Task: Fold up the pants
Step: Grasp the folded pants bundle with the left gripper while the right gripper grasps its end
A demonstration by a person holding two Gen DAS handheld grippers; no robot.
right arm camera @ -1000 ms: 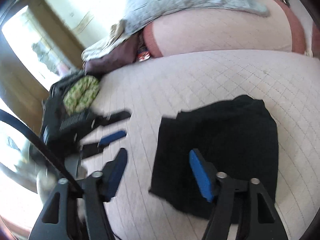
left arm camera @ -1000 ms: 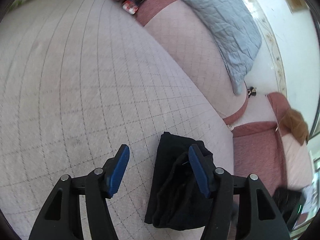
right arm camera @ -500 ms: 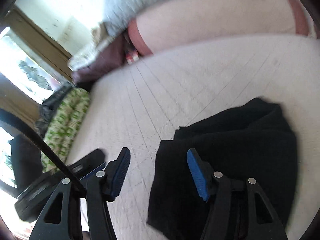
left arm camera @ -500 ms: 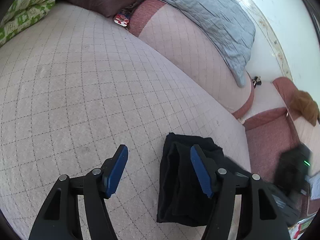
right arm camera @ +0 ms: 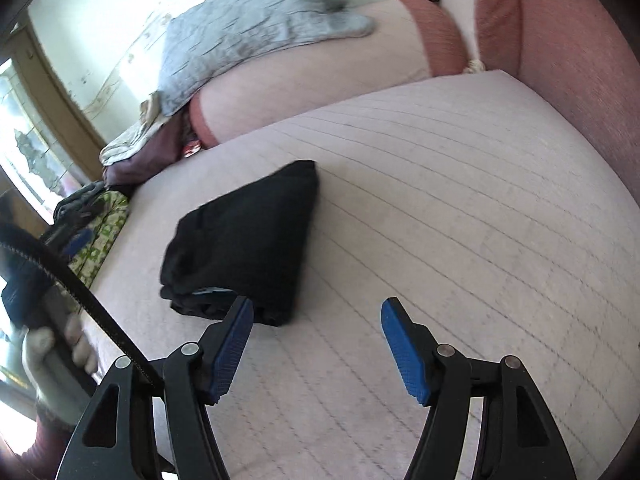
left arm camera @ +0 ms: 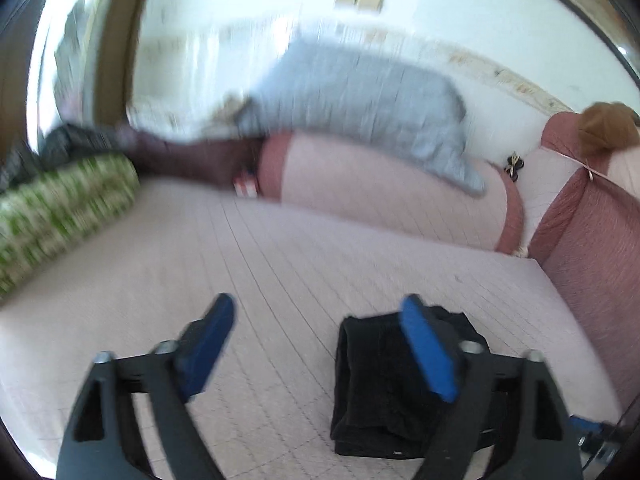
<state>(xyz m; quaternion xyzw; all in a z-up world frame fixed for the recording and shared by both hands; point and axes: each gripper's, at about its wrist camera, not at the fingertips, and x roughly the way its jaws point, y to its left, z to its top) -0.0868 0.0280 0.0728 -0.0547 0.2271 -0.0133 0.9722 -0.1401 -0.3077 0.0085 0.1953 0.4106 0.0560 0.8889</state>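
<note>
My right gripper [right arm camera: 316, 344] sits nearest, jaws spread wide with nothing between them, hovering low over the quilted mattress [right arm camera: 460, 208]. My left gripper [left arm camera: 316, 344] is likewise released and empty; its view is smeared, so fine detail there cannot be confirmed.

Just beyond the left fingertip of my right gripper lie the pants [right arm camera: 248, 236] — a compact black bundle, folded into several stacked layers, resting flat on the mattress and touched by neither tool. In the left view the same pants [left arm camera: 384, 392] sit partly behind my right-hand finger, below and slightly right of centre.

Handling judgement: soft, light, limp cloth that will sag and unfold if lifted by a single layer. The near edge shows loose layered ends and a pale strip, possibly a label; the far edge looks like the closed fold. Any further hold should pinch through the whole stack at a corner, not the top ply alone. The fold appears essentially complete.

Pose: both tools point forward over the bed, the right one angled down towards the mattress, the left tipped higher towards the far wall.

Farther off — a pink bolster [right arm camera: 320, 60] with a grey quilt [right arm camera: 248, 28] draped on it, and a green patterned cushion [left arm camera: 60, 208] at the left edge.
</note>
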